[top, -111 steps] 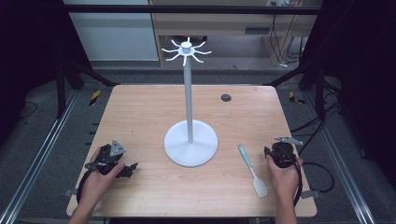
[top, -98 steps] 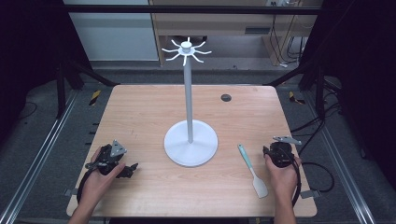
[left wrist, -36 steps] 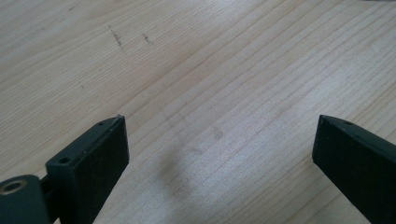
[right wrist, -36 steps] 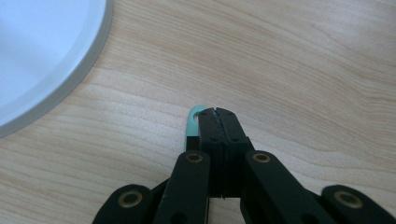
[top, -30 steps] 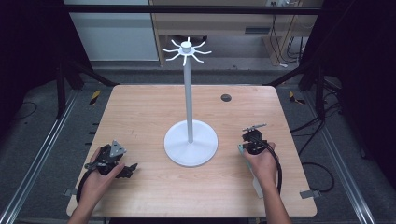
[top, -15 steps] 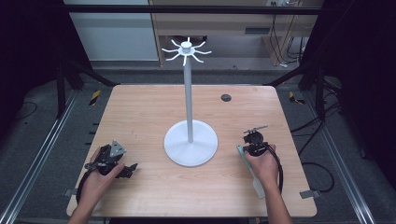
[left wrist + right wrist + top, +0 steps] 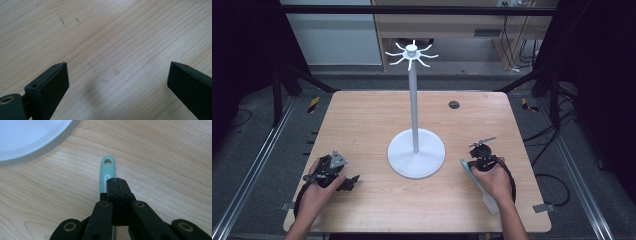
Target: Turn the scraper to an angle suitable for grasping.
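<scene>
A mint-green spatula (image 7: pixel 488 200) lies flat on the wooden table (image 7: pixel 362 120), right of a white hook stand (image 7: pixel 416 152). In the right gripper view its handle (image 7: pixel 107 167), with a hanging hole at the end, runs under my right gripper (image 7: pixel 116 181). The jaws there are pressed together just above the handle, with nothing seen between them. In the high view the right gripper (image 7: pixel 475 159) sits over the handle's end, close to the stand's base. My left gripper (image 7: pixel 348 181) rests at the front left of the table. Its jaws stand wide apart over bare wood (image 7: pixel 117 75).
The stand has a round white base (image 7: pixel 30 137), a tall thin pole and a crown of bare hooks (image 7: pixel 411 50). A dark cable hole (image 7: pixel 454 105) sits at the back right of the table. Black cables loop from both grippers.
My right gripper has moved from the table's right side leftward onto the spatula's handle, then held nearly still for the last half second. The left gripper has not moved.
</scene>
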`<state>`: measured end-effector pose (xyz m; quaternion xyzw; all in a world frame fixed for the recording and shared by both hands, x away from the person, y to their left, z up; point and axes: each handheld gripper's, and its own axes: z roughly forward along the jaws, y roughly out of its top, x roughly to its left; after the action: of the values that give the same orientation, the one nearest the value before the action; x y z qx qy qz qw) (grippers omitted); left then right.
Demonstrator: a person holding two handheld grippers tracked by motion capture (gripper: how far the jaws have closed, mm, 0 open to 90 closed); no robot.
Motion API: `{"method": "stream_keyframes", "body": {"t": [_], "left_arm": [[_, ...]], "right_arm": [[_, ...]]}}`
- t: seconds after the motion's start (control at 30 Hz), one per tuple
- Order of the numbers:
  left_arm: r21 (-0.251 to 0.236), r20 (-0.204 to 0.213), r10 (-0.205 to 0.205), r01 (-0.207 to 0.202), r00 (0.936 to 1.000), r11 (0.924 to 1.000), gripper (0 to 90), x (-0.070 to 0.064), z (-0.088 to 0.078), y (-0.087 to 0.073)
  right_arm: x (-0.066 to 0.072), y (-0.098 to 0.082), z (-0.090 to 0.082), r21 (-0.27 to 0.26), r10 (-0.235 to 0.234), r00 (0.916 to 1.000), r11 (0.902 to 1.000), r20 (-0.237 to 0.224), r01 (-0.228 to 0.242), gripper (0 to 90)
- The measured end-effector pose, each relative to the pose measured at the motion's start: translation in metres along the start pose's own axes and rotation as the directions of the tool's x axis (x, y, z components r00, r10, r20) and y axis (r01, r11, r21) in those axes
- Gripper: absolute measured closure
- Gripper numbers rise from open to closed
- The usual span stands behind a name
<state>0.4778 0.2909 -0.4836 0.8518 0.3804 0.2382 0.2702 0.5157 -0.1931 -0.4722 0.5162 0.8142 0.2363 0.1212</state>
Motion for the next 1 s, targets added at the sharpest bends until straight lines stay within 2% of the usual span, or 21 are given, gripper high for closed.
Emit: {"method": "stream_keyframes", "body": {"t": [0.23,0.37,0.47,0.53,0.7,0.77,0.8,0.93,1.0], "left_arm": [[0.003,0.0,0.0,0.0,1.0,1.0,3.5,0.0,0.0,0.0],[-0.001,0.001,-0.001,0.001,1.0,1.0,3.5,0.0,0.0,0.0],[0.002,0.001,0.001,-0.001,1.0,1.0,3.5,0.0,0.0,0.0],[-0.001,0.001,0.0,0.0,1.0,1.0,3.5,0.0,0.0,0.0],[-0.001,0.002,0.0,0.0,1.0,1.0,3.5,0.0,0.0,0.0],[0.0,0.002,0.0,0.0,1.0,1.0,3.5,0.0,0.0,0.0],[0.0,0.002,0.001,-0.001,1.0,1.0,3.5,0.0,0.0,0.0],[0.0,0.003,0.0,0.0,1.0,1.0,3.5,0.0,0.0,0.0],[0.0,0.002,0.0,0.0,1.0,1.0,3.5,0.0,0.0,0.0]], "right_arm": [[0.001,0.006,-0.003,-0.001,-0.017,0.9998,0.9999,0.011,0.017,86.4],[0.006,0.014,-0.005,0.012,-0.049,0.9987,0.9988,0.017,0.049,79.7],[0.009,0.02,-0.004,0.034,-0.059,0.9978,0.9977,0.03,0.058,73.7],[0.009,0.023,-0.003,0.048,-0.056,0.9982,0.9974,0.023,0.054,70.0],[0.013,0.028,0.002,0.098,-0.072,0.997,0.9929,0.028,0.069,66.7],[0.013,0.029,0.004,0.12,-0.059,0.9979,0.9912,0.026,0.055,66.4],[0.012,0.029,0.006,0.12,-0.075,0.9968,0.9902,0.027,0.071,66.2],[0.013,0.028,0.008,0.143,-0.06,0.9977,0.9882,0.031,0.055,66.5],[0.011,0.028,0.008,0.144,-0.071,0.997,0.9873,0.03,0.066,66.7]]}}
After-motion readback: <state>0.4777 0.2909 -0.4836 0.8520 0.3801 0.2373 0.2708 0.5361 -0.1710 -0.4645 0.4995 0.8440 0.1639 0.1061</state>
